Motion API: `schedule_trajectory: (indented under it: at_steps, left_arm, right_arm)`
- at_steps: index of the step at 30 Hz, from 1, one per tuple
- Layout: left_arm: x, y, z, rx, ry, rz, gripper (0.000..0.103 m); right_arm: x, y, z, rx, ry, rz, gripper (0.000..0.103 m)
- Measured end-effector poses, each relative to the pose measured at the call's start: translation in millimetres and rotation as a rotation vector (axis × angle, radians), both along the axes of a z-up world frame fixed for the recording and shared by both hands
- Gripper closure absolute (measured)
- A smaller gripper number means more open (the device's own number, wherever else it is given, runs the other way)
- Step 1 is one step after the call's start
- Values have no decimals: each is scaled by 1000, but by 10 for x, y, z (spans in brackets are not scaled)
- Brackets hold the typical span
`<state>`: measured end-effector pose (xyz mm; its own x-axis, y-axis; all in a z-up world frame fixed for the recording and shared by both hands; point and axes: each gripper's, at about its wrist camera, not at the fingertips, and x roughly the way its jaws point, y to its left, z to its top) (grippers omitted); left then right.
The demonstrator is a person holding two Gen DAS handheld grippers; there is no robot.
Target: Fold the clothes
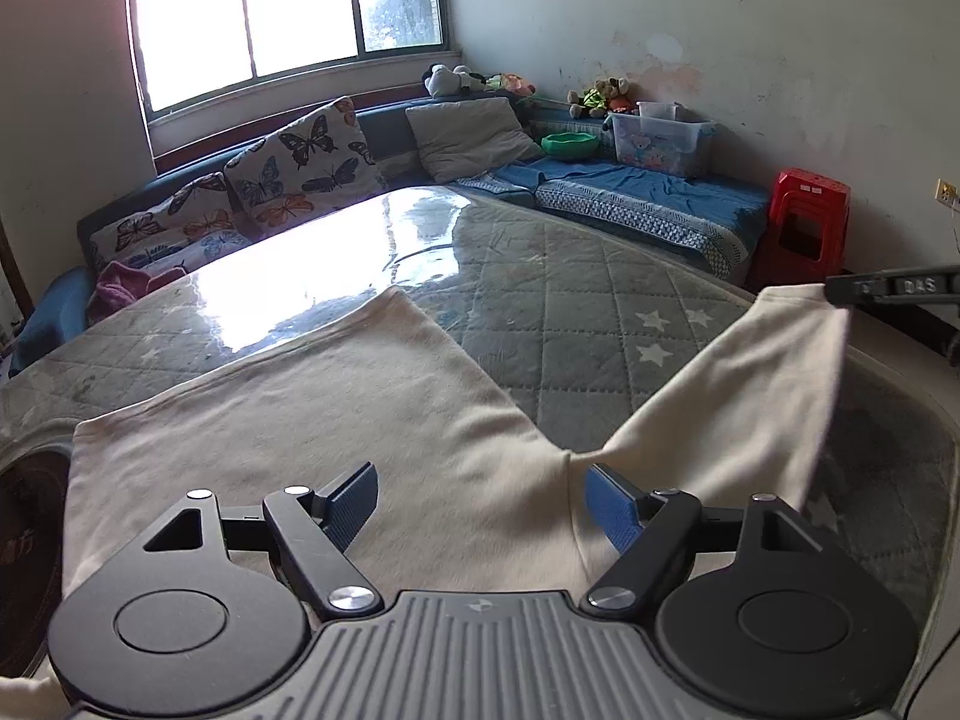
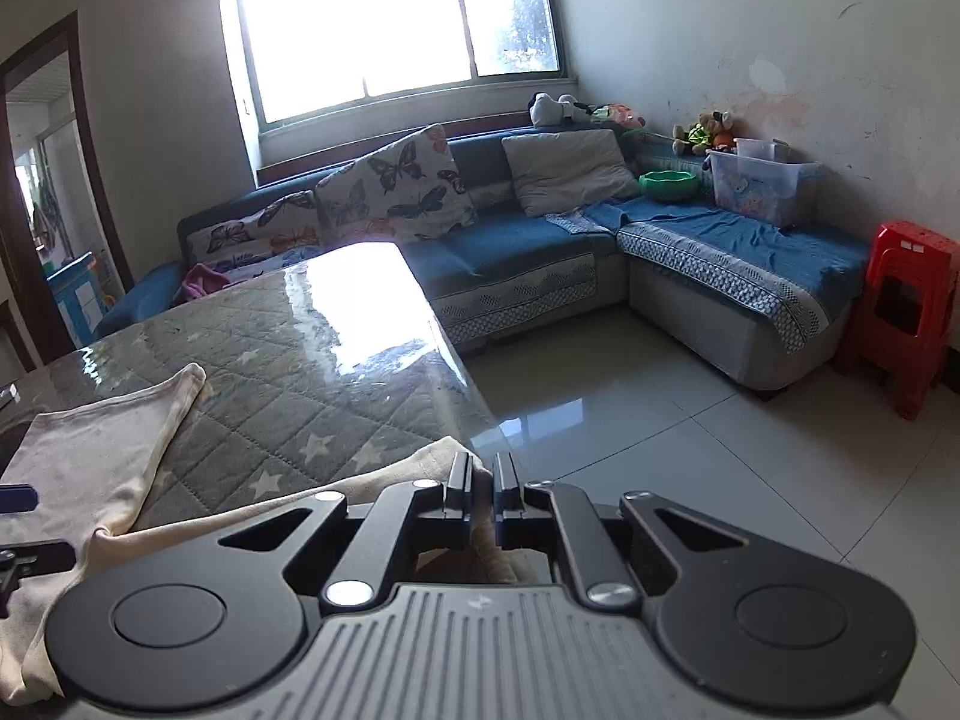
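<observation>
Looking along my left gripper (image 1: 480,504), I am holding it spread wide over the cream garment (image 1: 312,420) lying at the table's (image 1: 600,324) near edge. Looking along my right gripper (image 2: 480,480), I am pinching one leg end, lifting soft, light cloth; hems suit gripping.

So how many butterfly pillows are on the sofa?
2: one upright pillow mid-sofa, one low pillow left of it. More may be hidden behind the table.
</observation>
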<state>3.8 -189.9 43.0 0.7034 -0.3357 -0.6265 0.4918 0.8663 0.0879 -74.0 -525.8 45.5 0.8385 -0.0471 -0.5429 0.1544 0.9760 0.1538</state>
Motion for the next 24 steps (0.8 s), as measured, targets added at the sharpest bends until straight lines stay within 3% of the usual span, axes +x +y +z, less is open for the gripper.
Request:
schedule_trajectory:
  at_steps: [8, 13, 17, 24]
  left_arm:
    - [118, -47, -120, 5, 32, 6, 24]
    - [-16, 250, 77, -44, 16, 38, 24]
    - [-192, 537, 111, -39, 18, 59, 24]
    - [-573, 927, 31, -34, 14, 69, 24]
  right_arm:
    - [-54, -38, -73, 3, 28, -15, 98]
    - [-95, 59, 215, -16, -37, 24, 98]
    - [-114, 280, 510, -48, -92, 97, 98]
    - [-117, 1032, 1104, -130, -202, 318, 98]
